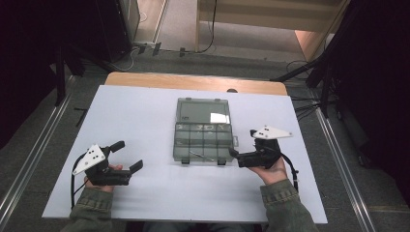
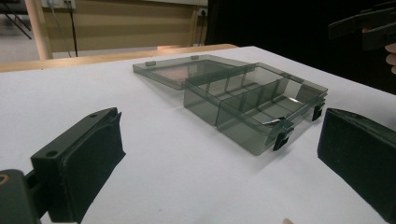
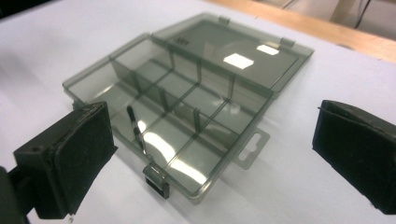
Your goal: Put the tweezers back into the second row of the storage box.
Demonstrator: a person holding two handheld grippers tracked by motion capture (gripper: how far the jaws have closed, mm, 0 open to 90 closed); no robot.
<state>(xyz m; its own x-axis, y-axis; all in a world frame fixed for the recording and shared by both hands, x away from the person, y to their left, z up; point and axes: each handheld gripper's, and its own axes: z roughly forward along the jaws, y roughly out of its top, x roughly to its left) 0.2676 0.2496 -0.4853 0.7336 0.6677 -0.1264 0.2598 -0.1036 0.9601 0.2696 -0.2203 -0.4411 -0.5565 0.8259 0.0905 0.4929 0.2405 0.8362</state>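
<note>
At the near edge of the white surface (image 1: 145, 193), two hands in olive green sleeves each hold a tool. The left tool (image 1: 126, 154) sits at the near left, well apart from the box, with its jaws spread wide and nothing between them; in the left gripper view its black padded jaws stand far apart at the two sides of the picture (image 2: 210, 163). The right tool (image 1: 241, 147) is at the near right, just beside the box's right front corner, its jaws also wide and empty; the right gripper view shows them either side of that corner (image 3: 210, 154), not touching it.

Between the two tools, at the middle of the surface, lies a smoky clear plastic compartment box (image 1: 203, 142), open. Its base is split by dividers into several cells, with two dark latches (image 1: 184, 162) on the front edge and a hang tab (image 3: 252, 147) on its right side. A thin dark, slightly shiny piece (image 3: 135, 128) lies in one front cell; what it is cannot be told.

Behind the base, the lid (image 1: 202, 111) lies folded back flat on the surface, catching a bright reflection. Beyond it the wooden far edge of the table (image 1: 193, 82) shows, then grey floor (image 1: 183, 58) with cables
</note>
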